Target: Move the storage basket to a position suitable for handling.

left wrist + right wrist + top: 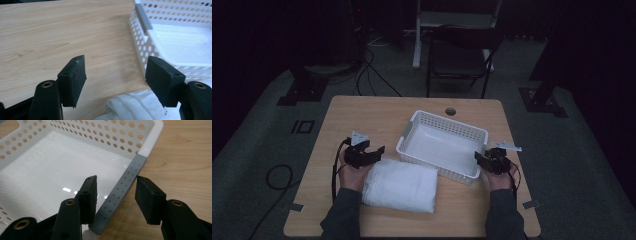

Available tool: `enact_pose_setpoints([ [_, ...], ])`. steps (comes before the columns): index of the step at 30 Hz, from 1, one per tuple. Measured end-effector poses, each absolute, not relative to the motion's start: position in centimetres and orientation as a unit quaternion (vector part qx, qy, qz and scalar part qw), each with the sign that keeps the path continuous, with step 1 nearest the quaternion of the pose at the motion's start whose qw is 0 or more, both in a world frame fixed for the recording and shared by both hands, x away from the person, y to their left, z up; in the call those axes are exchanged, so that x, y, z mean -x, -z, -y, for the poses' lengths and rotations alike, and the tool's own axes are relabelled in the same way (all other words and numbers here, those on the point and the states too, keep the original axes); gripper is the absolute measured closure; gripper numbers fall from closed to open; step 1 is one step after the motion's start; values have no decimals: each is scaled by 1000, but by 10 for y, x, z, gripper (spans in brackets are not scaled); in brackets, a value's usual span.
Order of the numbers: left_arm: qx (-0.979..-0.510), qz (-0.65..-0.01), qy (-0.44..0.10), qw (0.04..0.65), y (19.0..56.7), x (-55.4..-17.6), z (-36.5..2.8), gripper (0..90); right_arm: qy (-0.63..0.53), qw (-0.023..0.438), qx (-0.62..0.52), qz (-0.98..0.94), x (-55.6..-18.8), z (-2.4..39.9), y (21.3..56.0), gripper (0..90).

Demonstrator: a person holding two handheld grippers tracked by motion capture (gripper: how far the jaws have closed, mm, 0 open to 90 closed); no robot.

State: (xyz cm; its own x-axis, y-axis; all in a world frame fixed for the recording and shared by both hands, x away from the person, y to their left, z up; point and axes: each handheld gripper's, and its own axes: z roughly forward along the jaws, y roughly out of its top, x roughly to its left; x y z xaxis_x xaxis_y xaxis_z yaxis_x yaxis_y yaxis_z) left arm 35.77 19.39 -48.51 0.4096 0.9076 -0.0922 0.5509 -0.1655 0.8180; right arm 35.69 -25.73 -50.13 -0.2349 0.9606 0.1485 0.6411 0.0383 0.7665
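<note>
White basket [443, 145]: your right gripper [116, 200] straddles its grey handle [122, 193] unpinched, so squeeze next; left gripper [116, 82] is spread, empty.

A dim recording lab: black stand legs [304, 85], loose cables [372, 75] across grey carpet, a lone light wooden table [362, 115].

From my left gripper view, the folded white cloth towel [135, 106] runs off the bottom edge, and the white perforated plastic basket [142, 47] is cut by the right edge; I can't see its far rim
</note>
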Motion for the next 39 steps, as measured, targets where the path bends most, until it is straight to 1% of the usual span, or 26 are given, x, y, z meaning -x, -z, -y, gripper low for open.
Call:
enact_pose_setpoints([
  [1, -732, -498, -217, 411, 485, -358, -194, 323, -378, 211, -581, -689, -357, 257, 501, 523],
  [2, -733, -496, -209, 416, 484, -357, -192, 323, -377, 209, -581, -690, -358, 256, 501, 508],
  [3, -733, -494, -207, 419, 484, -357, -191, 323, -377, 208, -579, -692, -358, 254, 499, 481],
  [6, -735, -490, -205, 422, 482, -356, -188, 323, -375, 210, -574, -697, -352, 252, 497, 441],
  [10, -741, -482, -207, 420, 480, -355, -183, 323, -374, 212, -565, -705, -338, 250, 493, 427],
  [12, -742, -479, -207, 421, 480, -354, -180, 325, -371, 210, -562, -709, -331, 249, 492, 445],
  [14, -745, -477, -203, 419, 480, -354, -178, 332, -365, 200, -558, -718, -327, 247, 494, 482],
  [16, -747, -477, -197, 419, 480, -355, -176, 341, -355, 199, -557, -724, -328, 245, 496, 489],
  [24, -752, -477, -184, 417, 485, -357, -174, 393, -355, 203, -556, -723, -345, 238, 496, 560],
  [29, -756, -472, -178, 418, 487, -358, -171, 436, -357, 204, -549, -728, -356, 228, 496, 579],
  [32, -757, -470, -183, 415, 487, -358, -170, 481, -355, 205, -545, -731, -362, 222, 495, 591],
  [34, -758, -470, -181, 415, 488, -358, -171, 534, -356, 205, -544, -732, -366, 219, 495, 600],
  [39, -754, -479, -184, 410, 491, -361, -174, 604, -358, 204, -538, -735, -376, 211, 495, 611],
])
